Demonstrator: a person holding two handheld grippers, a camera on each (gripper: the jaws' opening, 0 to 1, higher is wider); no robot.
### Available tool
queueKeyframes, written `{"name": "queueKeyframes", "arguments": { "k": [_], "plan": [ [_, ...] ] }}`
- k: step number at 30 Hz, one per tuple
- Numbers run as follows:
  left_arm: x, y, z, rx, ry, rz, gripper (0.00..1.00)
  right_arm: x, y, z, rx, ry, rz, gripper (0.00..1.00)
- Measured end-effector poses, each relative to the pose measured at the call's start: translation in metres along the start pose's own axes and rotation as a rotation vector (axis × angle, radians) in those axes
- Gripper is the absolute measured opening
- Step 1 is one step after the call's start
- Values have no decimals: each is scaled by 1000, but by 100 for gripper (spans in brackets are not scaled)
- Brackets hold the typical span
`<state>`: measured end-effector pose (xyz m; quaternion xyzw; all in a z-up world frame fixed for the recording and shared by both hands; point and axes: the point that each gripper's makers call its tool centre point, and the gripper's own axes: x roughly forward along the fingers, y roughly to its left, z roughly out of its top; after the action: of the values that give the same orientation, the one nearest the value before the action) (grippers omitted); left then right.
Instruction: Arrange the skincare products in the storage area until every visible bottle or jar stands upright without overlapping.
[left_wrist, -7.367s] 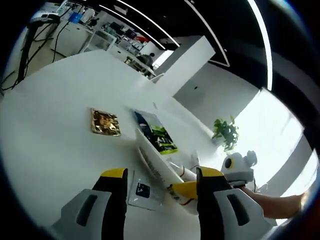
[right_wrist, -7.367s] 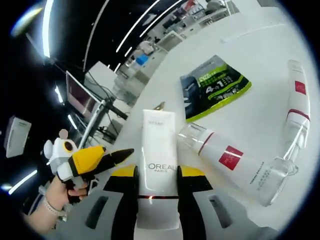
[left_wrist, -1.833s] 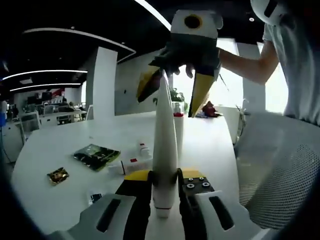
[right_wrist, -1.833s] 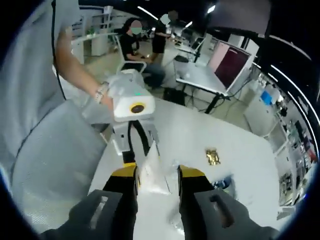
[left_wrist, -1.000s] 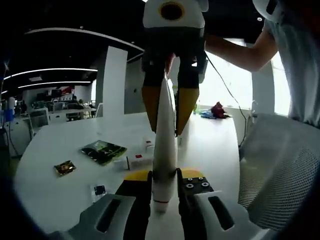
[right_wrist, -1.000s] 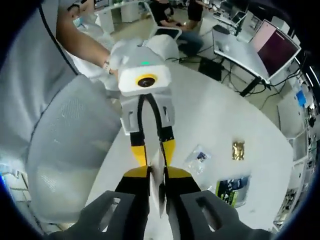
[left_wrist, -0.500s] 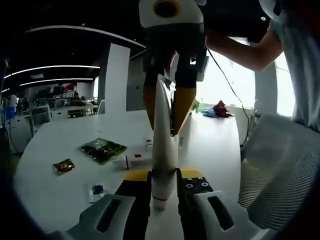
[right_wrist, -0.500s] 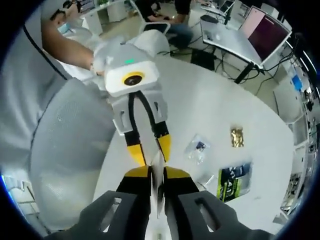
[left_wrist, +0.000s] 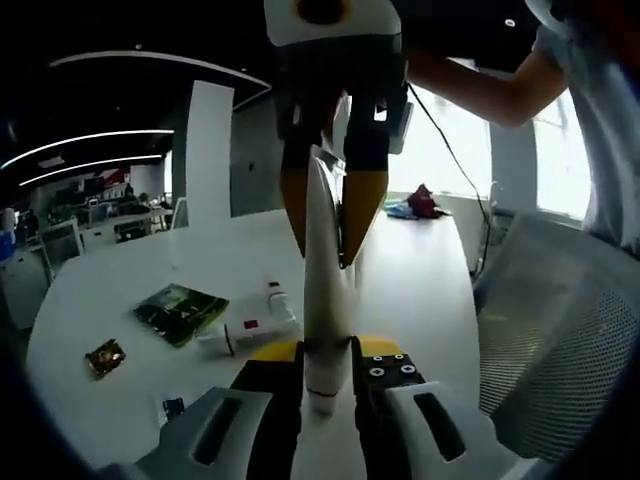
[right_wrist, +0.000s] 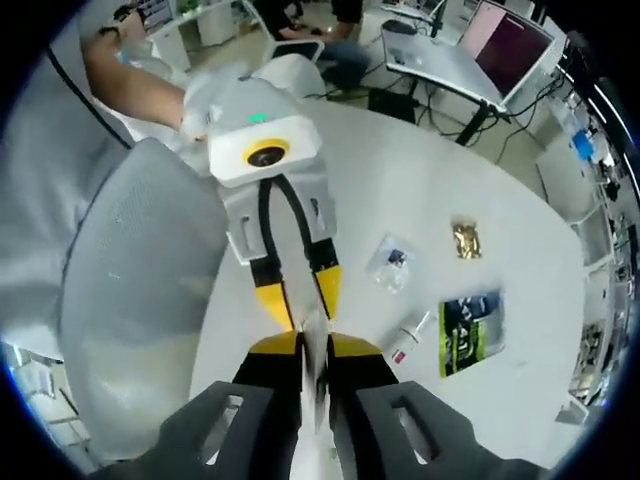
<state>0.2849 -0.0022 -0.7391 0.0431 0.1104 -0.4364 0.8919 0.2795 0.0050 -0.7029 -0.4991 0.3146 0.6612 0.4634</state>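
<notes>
Tube: your left gripper (left_wrist: 325, 352) clamps the slim white plastic tube (left_wrist: 325, 290) near its base.
Tip: your right gripper (right_wrist: 314, 347) pinches its crimped end.
Table: round white table (left_wrist: 120, 290) lies below the tube.

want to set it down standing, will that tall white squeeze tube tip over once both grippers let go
Probably tippy: the tall white squeeze tube is slim and stands on a narrow cap end between the left gripper. Its flat crimped top is pinched by the right gripper, so it likely flexes. Release slowly on the round white table.
</notes>
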Motion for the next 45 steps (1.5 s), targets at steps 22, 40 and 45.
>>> {"name": "queueKeyframes", "arguments": {
  "k": [22,40,45],
  "plan": [
    [64,2,-4,46,90,-99,9,-20,-17,-65,100,51,-44,8],
    [107,1,5,92,126,-87,11,-32,-29,-104,135,45,-66,8],
    [119,1,8,99,131,-95,20,-32,-30,-105,133,25,-63,8]
  ]
}}
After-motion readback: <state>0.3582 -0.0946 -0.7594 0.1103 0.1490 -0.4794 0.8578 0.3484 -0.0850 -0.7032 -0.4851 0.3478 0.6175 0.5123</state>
